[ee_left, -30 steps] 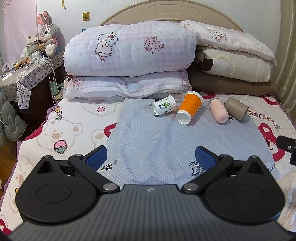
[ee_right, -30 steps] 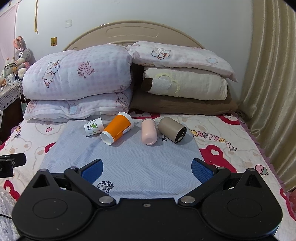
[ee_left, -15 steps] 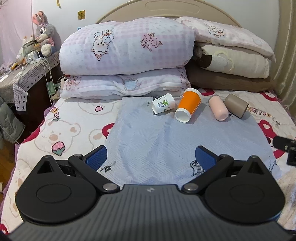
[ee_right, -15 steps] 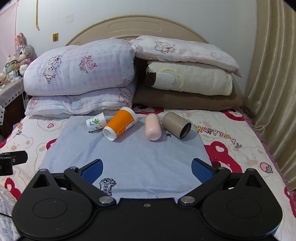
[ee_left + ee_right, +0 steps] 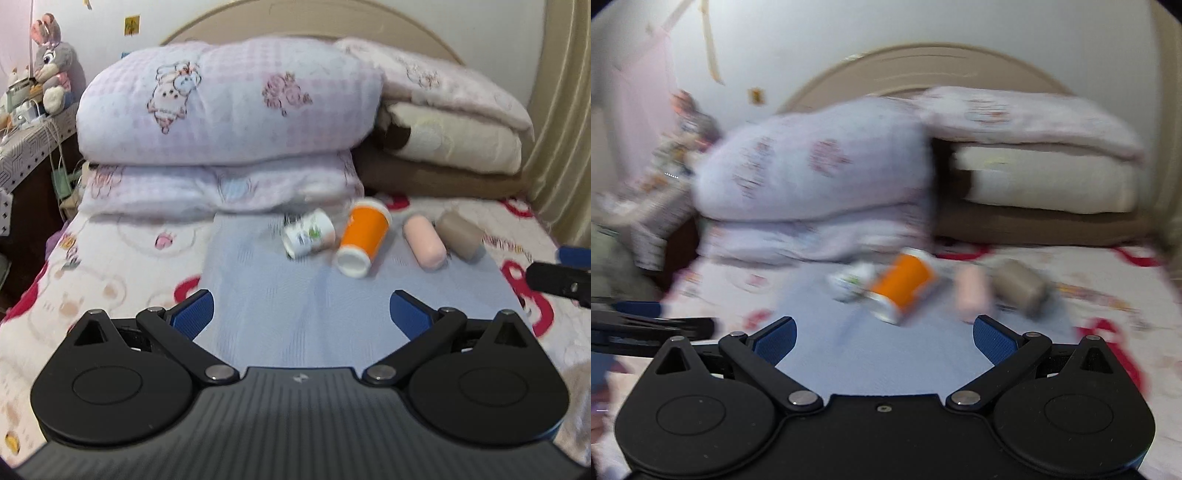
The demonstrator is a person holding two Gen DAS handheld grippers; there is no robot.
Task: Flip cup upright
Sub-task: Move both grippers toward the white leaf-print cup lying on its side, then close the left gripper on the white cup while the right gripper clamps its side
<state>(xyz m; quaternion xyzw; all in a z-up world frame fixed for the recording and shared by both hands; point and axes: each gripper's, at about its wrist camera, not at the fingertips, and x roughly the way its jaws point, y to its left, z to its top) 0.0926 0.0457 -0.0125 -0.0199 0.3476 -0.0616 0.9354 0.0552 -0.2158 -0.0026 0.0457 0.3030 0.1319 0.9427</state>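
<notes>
Bedroom scene: a bed with a cartoon-print sheet, a stack of pillows against a curved headboard, and a pale blue cloth spread over the middle of the mattress. Four containers lie on their sides in a row along the far edge of the cloth, just in front of the pillows. From left to right in the left camera view: a small white paper cup with a green print, an orange cup with a white rim and its mouth facing the camera, a pink tumbler, and a brown cup.

Both tools hang low over the near end of the cloth, well short of the cups. The left tool has its blue pads spread wide and holds nothing. The right tool is likewise spread and empty; its view is heavily smeared, so fine detail there cannot be read. The orange cup sits almost straight ahead of it.

No cup is upright yet. To do the approach well, it seems wise to pick one cup, come in with the pads either side of its wall near the middle, and avoid nudging its neighbours, since the white and orange cups lie very close together. The soft bedding may let a cup roll or topple once it is stood up.
</notes>
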